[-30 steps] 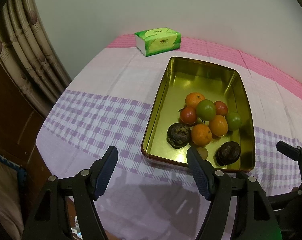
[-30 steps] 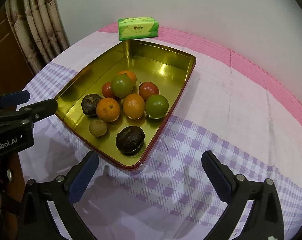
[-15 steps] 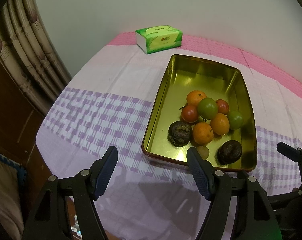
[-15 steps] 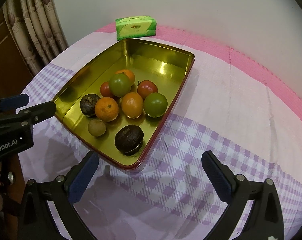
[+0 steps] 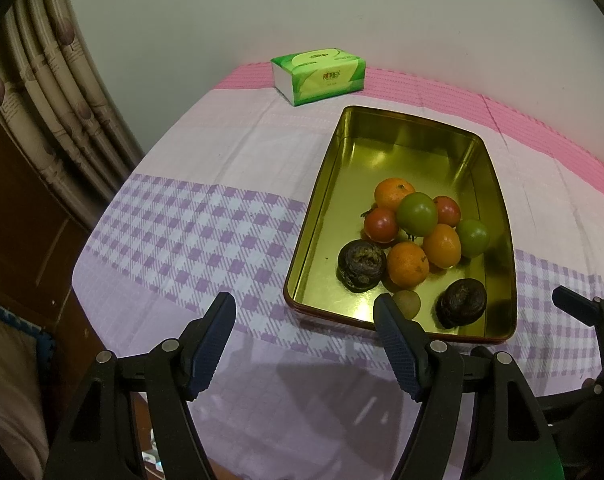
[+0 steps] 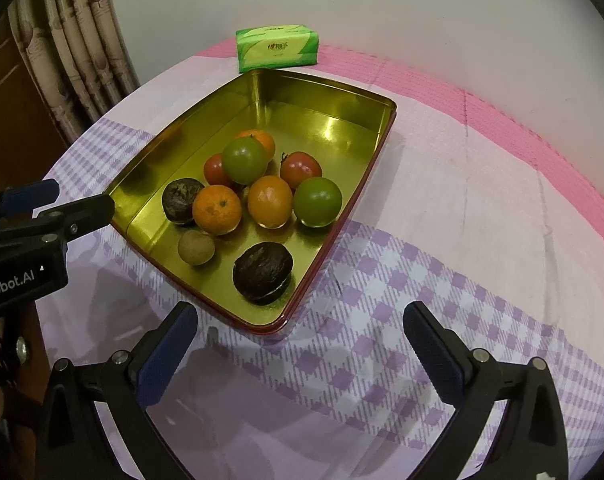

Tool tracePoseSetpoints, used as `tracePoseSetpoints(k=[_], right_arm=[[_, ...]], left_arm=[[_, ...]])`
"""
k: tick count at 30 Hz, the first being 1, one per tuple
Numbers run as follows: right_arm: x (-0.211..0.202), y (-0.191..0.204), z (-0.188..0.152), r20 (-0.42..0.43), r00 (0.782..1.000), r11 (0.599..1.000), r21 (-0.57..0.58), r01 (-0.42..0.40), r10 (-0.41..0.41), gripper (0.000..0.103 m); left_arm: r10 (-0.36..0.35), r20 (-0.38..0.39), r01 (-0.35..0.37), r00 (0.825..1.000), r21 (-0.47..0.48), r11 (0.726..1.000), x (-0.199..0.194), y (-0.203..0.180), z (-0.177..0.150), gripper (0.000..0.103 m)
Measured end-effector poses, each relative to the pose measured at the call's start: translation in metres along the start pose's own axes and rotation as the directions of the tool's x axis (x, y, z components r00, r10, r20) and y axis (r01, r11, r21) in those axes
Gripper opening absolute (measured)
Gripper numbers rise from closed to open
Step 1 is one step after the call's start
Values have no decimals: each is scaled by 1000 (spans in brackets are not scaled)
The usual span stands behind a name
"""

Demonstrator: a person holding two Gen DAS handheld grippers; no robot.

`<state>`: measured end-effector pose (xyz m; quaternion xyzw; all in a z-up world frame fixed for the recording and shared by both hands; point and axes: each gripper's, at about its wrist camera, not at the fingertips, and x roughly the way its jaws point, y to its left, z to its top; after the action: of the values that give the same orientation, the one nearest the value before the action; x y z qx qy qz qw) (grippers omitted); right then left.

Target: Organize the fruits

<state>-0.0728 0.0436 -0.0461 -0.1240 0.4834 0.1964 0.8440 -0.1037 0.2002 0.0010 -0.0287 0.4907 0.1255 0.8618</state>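
Here, both tongs hung apart over the cloth.
The tin (image 6: pixel 344 90) of fruits (image 6: pixel 270 201) lay just ahead of the left tongs (image 5: pixel 304 314) and right tongs (image 6: pixel 300 322).

Far half of the shallow gold metal tray (image 6: pixel 342 96) lies bare; fruit cluster (image 6: pixel 258 188) crowds its near half. Tray walls ring the fruit. Checked purple-and-pink cloth surface (image 6: pixel 462 208) is open right of the tray and left of it. Green tissue pack (image 6: pixel 278 48) stands just beyond the far rim, by the wall.
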Motion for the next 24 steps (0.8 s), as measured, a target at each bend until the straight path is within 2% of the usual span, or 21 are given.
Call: tracePoseSetpoints(k=[24], right_arm=[[4,-2,-2,-17,1000,1000,4,13,-13,102]], left_arm=[[3,-3,-3,1000,12,1000,2,-1,-2,72]])
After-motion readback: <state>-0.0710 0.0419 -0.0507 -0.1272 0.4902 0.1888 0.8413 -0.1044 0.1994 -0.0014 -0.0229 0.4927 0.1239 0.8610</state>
